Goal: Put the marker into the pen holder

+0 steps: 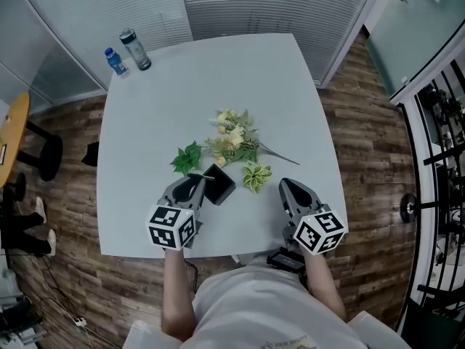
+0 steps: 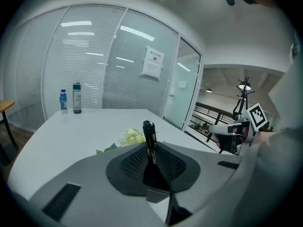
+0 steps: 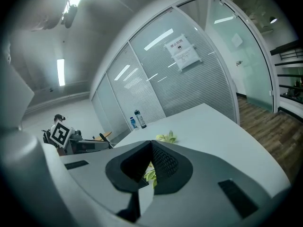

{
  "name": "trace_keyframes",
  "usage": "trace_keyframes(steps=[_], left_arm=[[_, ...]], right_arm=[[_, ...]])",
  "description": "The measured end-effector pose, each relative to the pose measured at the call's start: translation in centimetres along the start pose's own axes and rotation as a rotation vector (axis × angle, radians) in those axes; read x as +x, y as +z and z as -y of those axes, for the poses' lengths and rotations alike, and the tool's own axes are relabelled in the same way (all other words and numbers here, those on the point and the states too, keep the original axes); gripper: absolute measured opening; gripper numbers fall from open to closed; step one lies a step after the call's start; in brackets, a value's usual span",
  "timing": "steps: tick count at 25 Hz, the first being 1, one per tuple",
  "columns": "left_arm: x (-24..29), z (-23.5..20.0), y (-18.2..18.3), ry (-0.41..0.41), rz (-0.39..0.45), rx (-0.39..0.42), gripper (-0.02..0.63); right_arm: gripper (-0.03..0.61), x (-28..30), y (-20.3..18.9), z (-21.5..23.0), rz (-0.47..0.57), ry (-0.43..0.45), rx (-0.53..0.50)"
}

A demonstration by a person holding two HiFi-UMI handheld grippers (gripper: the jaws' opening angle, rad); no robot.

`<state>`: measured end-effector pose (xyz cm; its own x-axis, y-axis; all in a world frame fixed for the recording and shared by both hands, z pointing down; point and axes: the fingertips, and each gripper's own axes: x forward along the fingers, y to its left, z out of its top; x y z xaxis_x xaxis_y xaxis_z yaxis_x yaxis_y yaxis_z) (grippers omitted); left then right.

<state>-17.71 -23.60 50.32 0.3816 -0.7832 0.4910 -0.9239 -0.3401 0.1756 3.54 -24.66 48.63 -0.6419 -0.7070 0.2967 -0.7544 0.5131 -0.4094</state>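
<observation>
Marker clamped in left gripper, pen holder beside flowers

A white table is seen from above, set on wood-plank flooring before a wall of glass and blinds. Two bottles are stood together at its far left corner: a small blue bottle and a taller dark bottle. A loose spray of artificial flowers is laid near the middle, with a green leaf to its left and a pale green rosette below it. A black pen holder is placed between these two, just beside the left gripper, by whose tip the marker is gripped, its end reaching the holder's rim. The right gripper is held apart over the near right edge, with nothing seen at its tip.
</observation>
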Motion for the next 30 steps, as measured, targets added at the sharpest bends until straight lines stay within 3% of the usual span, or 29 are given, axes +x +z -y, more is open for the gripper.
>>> trace_keyframes(steps=[13, 30], left_arm=[[2.7, 0.1, -3.3, -0.013, -0.143, 0.087, 0.052], [5.6, 1.3, -6.0, -0.059, -0.362, 0.292, 0.052]], right_arm=[[0.015, 2.1, -1.0, 0.5, -0.04, 0.01, 0.011], [0.016, 2.7, -1.4, 2.3, -0.055, -0.01, 0.036]])
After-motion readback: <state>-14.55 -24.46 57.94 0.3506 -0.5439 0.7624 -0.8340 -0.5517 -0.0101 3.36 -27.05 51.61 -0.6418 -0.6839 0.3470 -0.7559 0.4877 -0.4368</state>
